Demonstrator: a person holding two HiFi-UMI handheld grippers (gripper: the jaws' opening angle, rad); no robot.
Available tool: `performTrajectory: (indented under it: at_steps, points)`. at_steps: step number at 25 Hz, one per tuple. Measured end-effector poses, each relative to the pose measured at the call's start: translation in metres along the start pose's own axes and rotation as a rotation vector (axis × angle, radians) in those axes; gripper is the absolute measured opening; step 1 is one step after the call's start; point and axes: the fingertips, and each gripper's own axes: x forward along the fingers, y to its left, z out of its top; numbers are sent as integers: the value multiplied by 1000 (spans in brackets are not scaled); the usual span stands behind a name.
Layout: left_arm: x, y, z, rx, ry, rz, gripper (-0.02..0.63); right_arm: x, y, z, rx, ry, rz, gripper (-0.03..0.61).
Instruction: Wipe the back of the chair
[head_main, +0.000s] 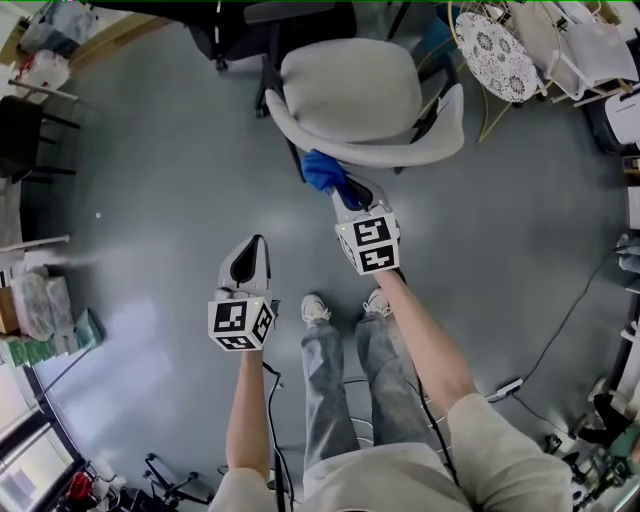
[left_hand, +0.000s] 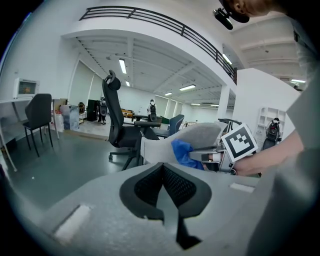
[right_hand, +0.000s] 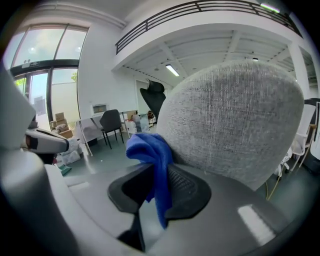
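**A:** Floor (head_main: 140, 230) first. What stands on it?

**B:** A pale grey chair (head_main: 350, 90), upper centre of the head view. Its curved back (head_main: 365, 152) is turned toward me.

**A:** And your two claws?

**B:** My right gripper (head_main: 352, 192) reaches up to that back, near the middle of the frame. Its jaws are clamped on a blue cloth (head_main: 322, 170). My left gripper (head_main: 250, 262) hangs lower and further left, well apart from the chair. Its jaws are pressed together with nothing between them.

**A:** Where exactly is the cloth?

**B:** In the head view it is bunched at the lower left edge of the back. In the right gripper view it stands up from the jaws, left of centre, against the woven grey fabric. A tail of it hangs down between the pads.
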Motion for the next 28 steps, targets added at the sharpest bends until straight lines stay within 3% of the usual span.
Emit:
performTrajectory:
  at_steps: [13, 28]
  points:
    - [33, -28, -19, 10, 42, -36, 2, -22, -44, -13, -9, 20, -40, 81]
    - [81, -115, -14, 55, 62, -124, 2, -85, -157, -34, 30, 20, -154, 81]
